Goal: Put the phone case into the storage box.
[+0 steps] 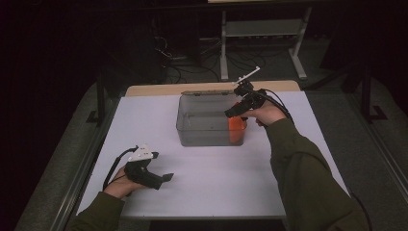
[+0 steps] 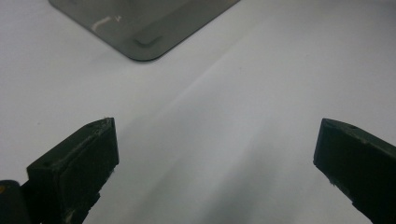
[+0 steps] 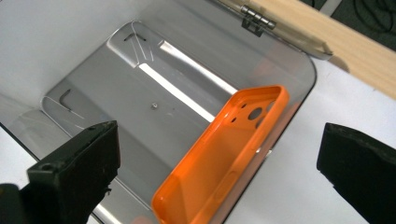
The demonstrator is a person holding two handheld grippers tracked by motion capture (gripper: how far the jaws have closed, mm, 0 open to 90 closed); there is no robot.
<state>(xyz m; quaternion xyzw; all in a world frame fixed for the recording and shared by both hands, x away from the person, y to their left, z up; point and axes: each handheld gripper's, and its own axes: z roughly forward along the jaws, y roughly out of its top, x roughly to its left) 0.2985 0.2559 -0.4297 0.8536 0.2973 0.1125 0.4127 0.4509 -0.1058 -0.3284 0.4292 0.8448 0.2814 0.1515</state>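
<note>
The right claw [image 1: 231,113] hangs over the right end of the clear smoky-grey plastic bin [image 1: 192,126], jaws spread wide with nothing clenched between them. In the right gripper view [image 3: 219,154] the two black jaws stand far apart, and just below and between them sits the bright orange plastic phone case [image 3: 219,163], released and free of both pads. The case leans on its long edge against the bin's wall [image 3: 299,88], hollow side facing the claw, camera cut-outs at the end farther from the jaws. From the high view the orange phone case [image 1: 236,129] shows as a strip of colour in the bin's near right corner, directly under the right claw's tips. The bin's hinge [image 3: 254,19] lies beyond the case, at the rim away from the claw, with a band of bare pale wood [image 3: 327,42] past it.

Over on the other side, the left claw [image 1: 166,178] sits low by the white counter [image 1: 216,183], well apart from the bin, tips pointing toward the counter's middle. Its own view [image 2: 215,154] gives open jaws, wide and empty, white counter between them, and a rounded corner of the grey bin [image 2: 144,32] ahead and off to the jaws' left.
</note>
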